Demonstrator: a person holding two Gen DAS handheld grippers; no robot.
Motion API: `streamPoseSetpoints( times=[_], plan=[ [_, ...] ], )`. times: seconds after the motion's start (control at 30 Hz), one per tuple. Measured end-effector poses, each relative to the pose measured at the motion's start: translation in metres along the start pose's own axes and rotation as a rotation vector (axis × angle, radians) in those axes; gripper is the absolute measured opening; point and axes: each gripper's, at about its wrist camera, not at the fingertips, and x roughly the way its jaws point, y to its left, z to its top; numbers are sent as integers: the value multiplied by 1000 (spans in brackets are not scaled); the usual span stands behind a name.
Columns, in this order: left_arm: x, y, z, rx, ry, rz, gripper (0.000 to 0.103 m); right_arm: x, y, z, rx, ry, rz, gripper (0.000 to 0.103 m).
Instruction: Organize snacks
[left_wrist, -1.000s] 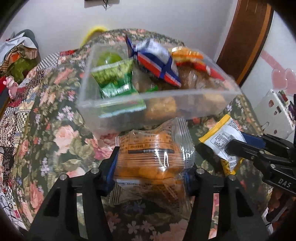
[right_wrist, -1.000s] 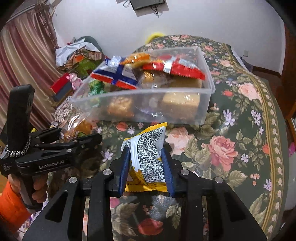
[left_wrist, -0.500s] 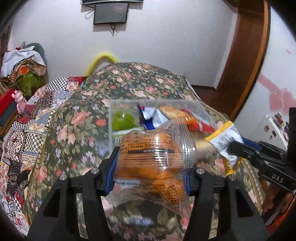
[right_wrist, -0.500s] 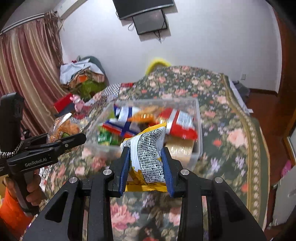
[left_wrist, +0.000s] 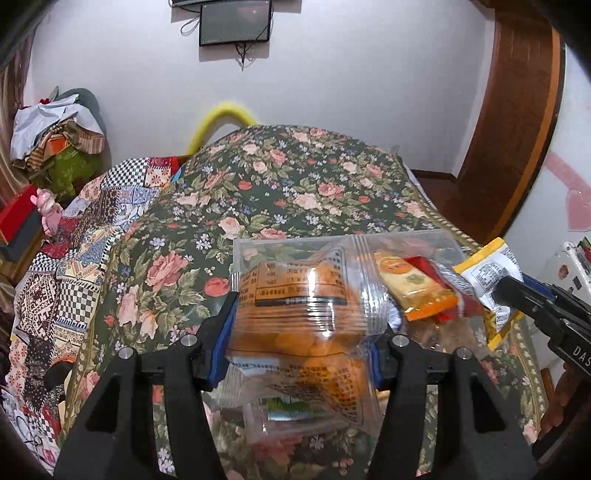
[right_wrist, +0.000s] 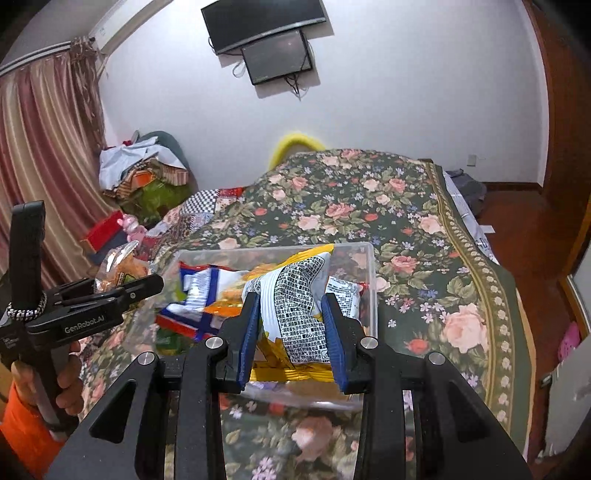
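A clear plastic bin (left_wrist: 258, 246) (right_wrist: 372, 291) holding several snack packets sits on the floral bedspread. My left gripper (left_wrist: 300, 339) is shut on a clear bag of orange snacks (left_wrist: 295, 314) and holds it above the bin's near left part. My right gripper (right_wrist: 291, 328) is shut on a white-and-yellow packet (right_wrist: 299, 295) and holds it over the bin. Each gripper shows in the other's view: the right (left_wrist: 535, 306), the left (right_wrist: 110, 295). A blue-white-red packet (right_wrist: 199, 295) and an orange-yellow one (left_wrist: 413, 288) lie in the bin.
The floral bedspread (left_wrist: 295, 184) (right_wrist: 424, 229) covers a bed that reaches back to the white wall. A patchwork quilt (left_wrist: 85, 229) lies at left, with a heap of clothes (right_wrist: 144, 166) beyond. A white appliance (left_wrist: 569, 266) stands at right.
Both grippers have risen with their packets and now hang over the bin, seen from above instead of from its front side. Both stay shut.
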Motion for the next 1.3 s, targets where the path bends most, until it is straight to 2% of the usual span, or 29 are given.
streamPoseSetpoints(
  times=[0.1,0.2,0.33,0.53,0.57,0.73,0.9,1.1,1.3],
  plan=[
    [16,-4,-5,16,30,3,57,15,-2,-3,2,29,-4,31],
    [19,-13,-11,76,0,40,57,27,-3,-8,0,61,-6,31],
    [21,-18,-15,106,-1,60,60,30,-4,-15,0,78,-11,32],
    [13,-15,-19,105,22,44,90,27,-5,-19,-8,118,-37,41],
    [10,-16,-19,106,18,40,91,26,-4,-19,-14,121,-48,44],
    [-9,-21,-26,148,5,39,91,8,0,-14,-38,87,-85,70],
    [-32,-18,-25,118,-20,15,91,-14,5,-8,-44,46,-81,71],
    [-54,-10,-14,63,-56,24,91,-45,13,-2,-25,-14,-44,74],
    [-106,-1,-11,-21,-172,-22,92,-82,22,1,-22,-94,-33,74]
  ],
)
